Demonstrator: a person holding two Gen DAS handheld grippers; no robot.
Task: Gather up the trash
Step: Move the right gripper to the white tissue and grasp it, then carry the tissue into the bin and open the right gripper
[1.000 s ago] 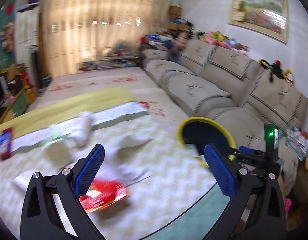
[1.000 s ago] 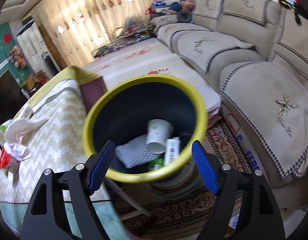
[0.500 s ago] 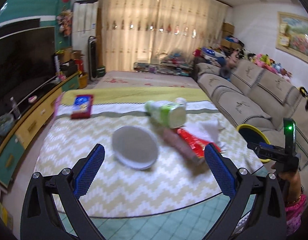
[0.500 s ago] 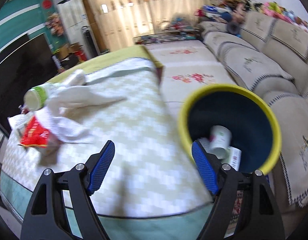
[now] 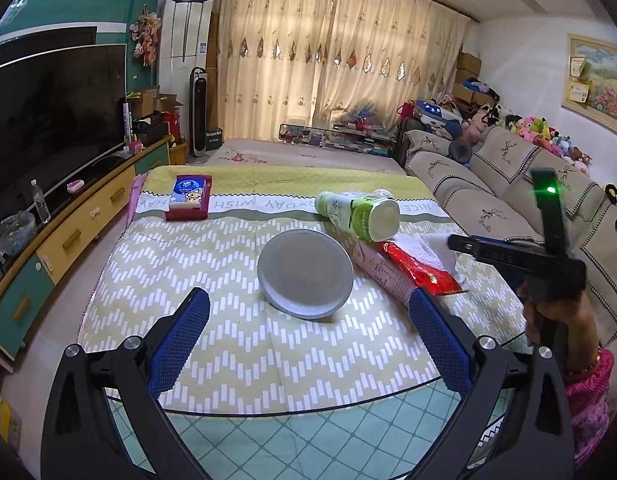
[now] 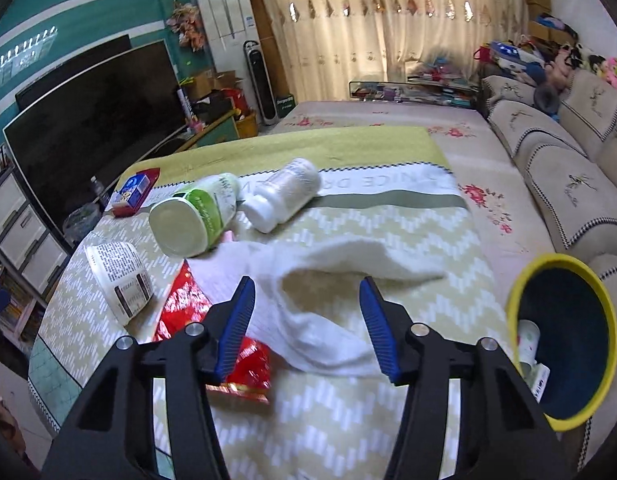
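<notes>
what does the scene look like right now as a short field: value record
surface: table with zigzag cloth
trash on table: green-label bottle, white bottle, round tub, red wrapper, white tissue
bin: yellow-rimmed trash can, cup inside
left tool: open, empty
right tool: open, empty, over tissue

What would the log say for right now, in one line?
left hand-held gripper: open, empty | right hand-held gripper: open, above white tissue | bin: holds cup

table (image 5: 236,344), bottles (image 6: 196,216), tissue (image 6: 328,292), wrapper (image 6: 184,304)
</notes>
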